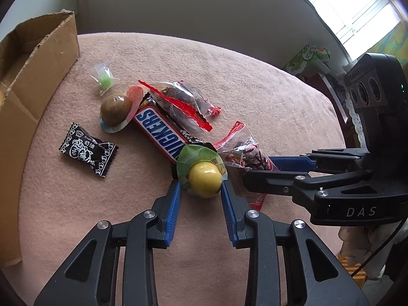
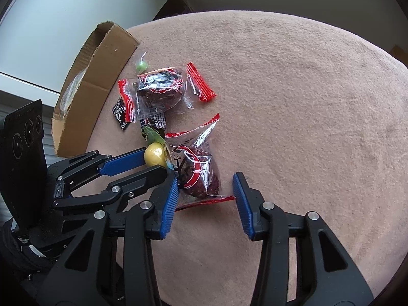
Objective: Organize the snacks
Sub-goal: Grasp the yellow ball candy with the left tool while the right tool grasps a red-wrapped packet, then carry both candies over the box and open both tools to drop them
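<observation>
Item: yellow ball candy [image 1: 204, 182], glossy, round, seated in a crinkled green wrapper; lies on the felt-covered table [image 1: 255, 89], touching the end of the chocolate bar [image 1: 160, 134]. Left gripper [image 1: 201, 191]: jaws clenched on the ball's two sides.

Item: date packet [image 2: 197, 170], clear crackly film with red serrated ends, dark wrinkled fruit inside; just beside the yellow candy. Right gripper [image 2: 205, 190]: jaws straddle the packet, one blue ribbed pad touching the film, the other apart; not gripping.

Other stock: second date packet [image 2: 160, 86], brown ball candy [image 1: 116, 111], black sachet [image 1: 89, 150], small green sweet [image 1: 105, 79].

Destination, presumed: cardboard box [image 1: 33, 58], open, corrugated, at the table edge.

Handling advice: lift the ball straight up so its wrapper clears the bar; close on the packet's bulky middle, since slick film slips.
</observation>
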Tool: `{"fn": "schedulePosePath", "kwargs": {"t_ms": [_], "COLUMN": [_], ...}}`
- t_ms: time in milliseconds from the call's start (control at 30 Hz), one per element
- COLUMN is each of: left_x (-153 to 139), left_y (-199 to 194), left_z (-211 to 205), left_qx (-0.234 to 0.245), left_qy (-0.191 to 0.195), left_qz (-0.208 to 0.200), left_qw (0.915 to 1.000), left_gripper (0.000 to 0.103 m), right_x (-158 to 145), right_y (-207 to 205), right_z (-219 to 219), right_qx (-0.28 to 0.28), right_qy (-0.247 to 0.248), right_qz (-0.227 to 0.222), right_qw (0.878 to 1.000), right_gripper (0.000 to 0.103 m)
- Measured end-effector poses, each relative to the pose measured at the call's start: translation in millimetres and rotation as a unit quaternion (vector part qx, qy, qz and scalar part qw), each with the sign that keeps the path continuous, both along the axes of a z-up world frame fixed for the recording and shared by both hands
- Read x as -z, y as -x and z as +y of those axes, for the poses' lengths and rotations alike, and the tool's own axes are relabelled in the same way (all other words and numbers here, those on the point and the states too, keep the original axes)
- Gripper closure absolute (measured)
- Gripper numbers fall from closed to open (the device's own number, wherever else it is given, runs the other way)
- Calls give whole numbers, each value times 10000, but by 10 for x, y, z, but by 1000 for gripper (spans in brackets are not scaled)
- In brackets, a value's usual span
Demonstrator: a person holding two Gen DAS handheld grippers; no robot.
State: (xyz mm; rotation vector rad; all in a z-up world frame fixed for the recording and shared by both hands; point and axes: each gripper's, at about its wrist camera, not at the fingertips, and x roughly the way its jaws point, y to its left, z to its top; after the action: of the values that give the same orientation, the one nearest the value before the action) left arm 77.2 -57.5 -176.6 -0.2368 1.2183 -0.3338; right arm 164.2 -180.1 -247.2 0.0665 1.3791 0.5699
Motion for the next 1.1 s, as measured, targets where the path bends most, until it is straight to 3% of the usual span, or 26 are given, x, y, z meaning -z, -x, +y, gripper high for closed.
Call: {"fn": "schedulePosePath", "kwargs": {"t_ms": [100, 467, 667, 1100], "left_x": [-39, -36, -107, -425], "left_y": [36, 20, 36, 182], "left_z": [9, -30, -89, 269], "left_qx": [27, 37, 52, -464], "left_qy": [38, 3, 10, 278], "left_qz": [-58, -27, -212, -446], "left_qw": [10000, 10000, 9998, 9975], "left_gripper": [83, 82, 82, 82], "right_x": [-15, -5, -75, -531], "right_y": [32, 103, 178, 202], "right_z": [-107, -161, -215, -102], "right_qx": [120, 306, 429, 420], "right_qy": [-178, -8, -91, -426], "right_qz": [30, -114, -201, -603], "right_qw": [9998, 9995, 9988, 9964], "right_gripper": [60, 60, 60, 60]}}
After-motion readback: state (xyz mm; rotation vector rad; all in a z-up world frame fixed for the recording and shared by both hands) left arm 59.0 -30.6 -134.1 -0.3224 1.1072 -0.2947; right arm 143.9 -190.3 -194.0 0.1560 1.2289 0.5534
